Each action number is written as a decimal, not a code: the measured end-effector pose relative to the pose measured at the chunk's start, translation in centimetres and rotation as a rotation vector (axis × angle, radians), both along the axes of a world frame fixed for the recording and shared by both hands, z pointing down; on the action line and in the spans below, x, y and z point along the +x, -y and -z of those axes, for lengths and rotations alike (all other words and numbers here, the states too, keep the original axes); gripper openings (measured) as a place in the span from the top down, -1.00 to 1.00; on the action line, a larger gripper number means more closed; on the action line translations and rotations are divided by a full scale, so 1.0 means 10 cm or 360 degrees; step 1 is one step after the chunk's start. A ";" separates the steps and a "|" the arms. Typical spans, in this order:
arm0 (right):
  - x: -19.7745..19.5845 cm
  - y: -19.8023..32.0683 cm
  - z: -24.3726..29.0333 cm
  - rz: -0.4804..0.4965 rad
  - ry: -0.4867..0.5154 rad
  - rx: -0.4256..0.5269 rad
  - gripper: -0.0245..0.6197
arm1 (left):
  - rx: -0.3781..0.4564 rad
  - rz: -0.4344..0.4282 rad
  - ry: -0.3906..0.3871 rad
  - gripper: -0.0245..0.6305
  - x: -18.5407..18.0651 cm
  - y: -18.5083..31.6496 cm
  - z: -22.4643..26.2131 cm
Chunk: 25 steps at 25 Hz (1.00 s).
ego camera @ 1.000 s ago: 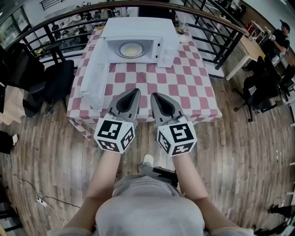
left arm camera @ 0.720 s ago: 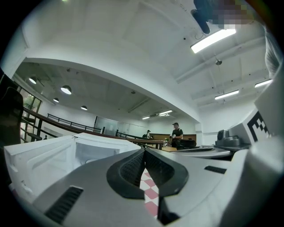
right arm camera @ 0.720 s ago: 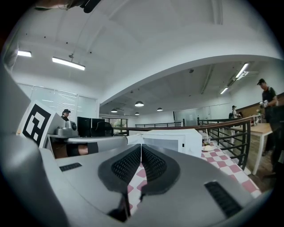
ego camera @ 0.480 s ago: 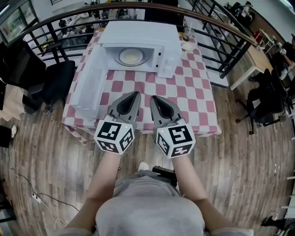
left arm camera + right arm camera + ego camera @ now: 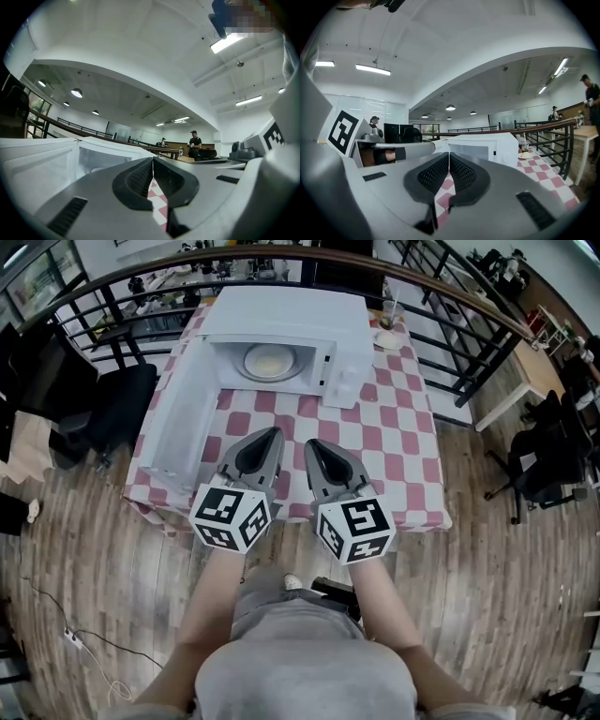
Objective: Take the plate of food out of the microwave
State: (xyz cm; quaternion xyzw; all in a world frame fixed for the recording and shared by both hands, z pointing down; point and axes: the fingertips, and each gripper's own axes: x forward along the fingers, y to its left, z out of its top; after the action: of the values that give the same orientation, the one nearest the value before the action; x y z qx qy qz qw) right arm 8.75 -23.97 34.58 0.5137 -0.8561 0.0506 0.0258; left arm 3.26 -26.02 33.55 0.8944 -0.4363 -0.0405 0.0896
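Note:
A white microwave (image 5: 281,320) stands at the far side of a red-and-white checked table (image 5: 384,427), its door (image 5: 178,418) swung open to the left. Inside it lies a pale plate of food (image 5: 269,362). My left gripper (image 5: 272,433) and right gripper (image 5: 311,443) hover side by side over the table's near half, well short of the microwave. Both are shut with nothing between the jaws. The microwave's open cavity (image 5: 96,161) shows in the left gripper view, its white body (image 5: 487,145) in the right gripper view.
A small plate with food and a glass (image 5: 386,329) sit at the table's far right corner. A dark railing (image 5: 450,296) curves behind the table. A black chair (image 5: 108,404) stands to the left, another (image 5: 544,465) to the right. Wooden floor surrounds the table.
The table and microwave have shifted slightly lower and nearer in the head view. Both grippers keep the same shut pose side by side.

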 end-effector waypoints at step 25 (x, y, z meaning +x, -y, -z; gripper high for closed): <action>0.01 1.04 -0.21 0.0063 -0.0026 -0.0067 0.84 | -0.0178 0.0031 -0.0082 0.59 0.01 1.07 -0.38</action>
State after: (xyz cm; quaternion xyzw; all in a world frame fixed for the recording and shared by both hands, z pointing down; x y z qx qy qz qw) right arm 8.80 -34.36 36.69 0.4964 -0.8646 0.0638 0.0446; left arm 3.39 -36.74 37.32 0.8824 -0.4440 -0.0400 0.1502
